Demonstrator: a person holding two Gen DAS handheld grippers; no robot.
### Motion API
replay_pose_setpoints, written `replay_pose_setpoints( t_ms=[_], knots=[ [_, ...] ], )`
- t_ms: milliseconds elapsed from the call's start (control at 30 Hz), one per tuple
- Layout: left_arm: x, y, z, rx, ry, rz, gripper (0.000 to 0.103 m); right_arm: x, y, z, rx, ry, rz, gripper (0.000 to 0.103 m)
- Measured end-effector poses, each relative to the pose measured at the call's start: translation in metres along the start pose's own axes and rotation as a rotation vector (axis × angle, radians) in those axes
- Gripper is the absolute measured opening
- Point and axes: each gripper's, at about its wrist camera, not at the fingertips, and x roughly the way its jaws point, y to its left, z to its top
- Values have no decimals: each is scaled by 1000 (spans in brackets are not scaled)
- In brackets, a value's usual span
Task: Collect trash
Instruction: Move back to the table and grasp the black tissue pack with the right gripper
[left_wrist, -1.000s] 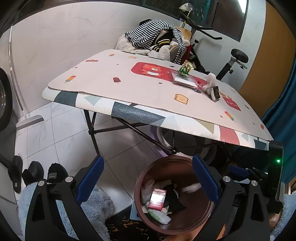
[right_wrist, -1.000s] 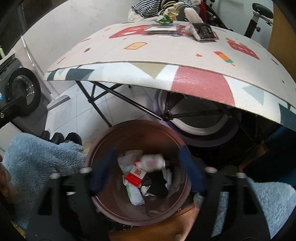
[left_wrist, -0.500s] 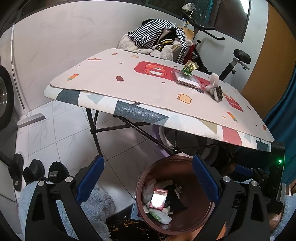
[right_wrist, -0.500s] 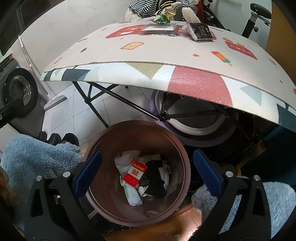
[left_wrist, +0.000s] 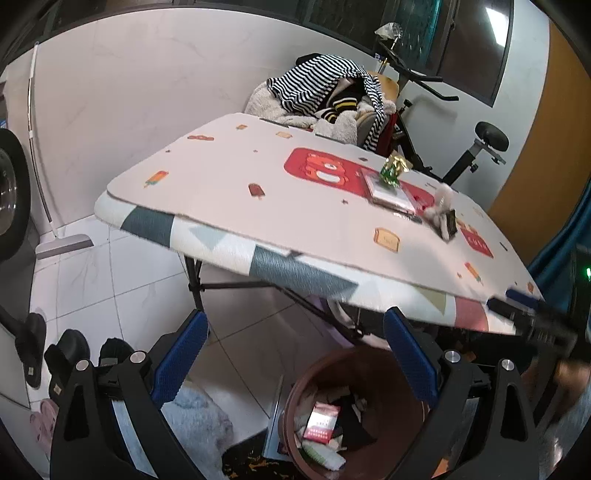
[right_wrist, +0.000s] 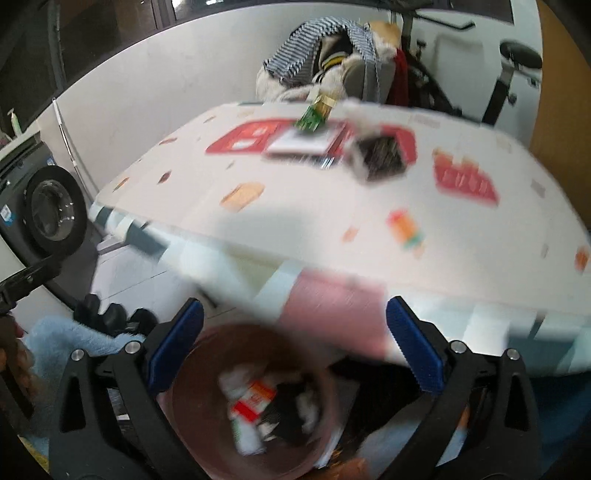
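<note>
Both grippers hang over a round brown plastic bin (left_wrist: 373, 373) on the floor below the table edge. The left gripper (left_wrist: 295, 354) and right gripper (right_wrist: 293, 345) both have jaws spread wide, nothing between them. Inside the bin lie a red-and-white cigarette pack (left_wrist: 322, 422), lettering unreadable, and white crumpled tissues (left_wrist: 325, 456). On the patterned folding table (left_wrist: 295, 206) remain a green-gold foil wrapper (left_wrist: 393, 170), a flat white card (left_wrist: 389, 190) and a dark small packet (left_wrist: 447, 225); no writing is legible.
</note>
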Motion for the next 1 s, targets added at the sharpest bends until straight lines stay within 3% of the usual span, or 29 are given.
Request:
replay_pose_setpoints(
  t_ms=[167, 267, 500, 800, 833, 900, 1000],
  knots=[
    [11, 0, 23, 9, -22, -2, 93, 20, -32, 59, -148, 11, -121, 97],
    [21, -2, 35, 6, -26, -10, 93, 40, -52, 86, -167, 11, -140, 97],
    [49, -14, 61, 26, -16, -50, 93, 102, -79, 128, -181, 90, -87, 97],
    [83, -38, 90, 52, -1, -121, 93, 144, -93, 140, -150, 145, -46, 96],
    [87, -42, 92, 60, 0, -130, 93, 146, -93, 139, -152, 153, -28, 95],
    [95, -50, 96, 73, 4, -146, 93, 150, -93, 133, -164, 180, -3, 72],
    [103, -61, 101, 88, 9, -143, 93, 145, -96, 130, -149, 155, 9, 65]
  ],
)
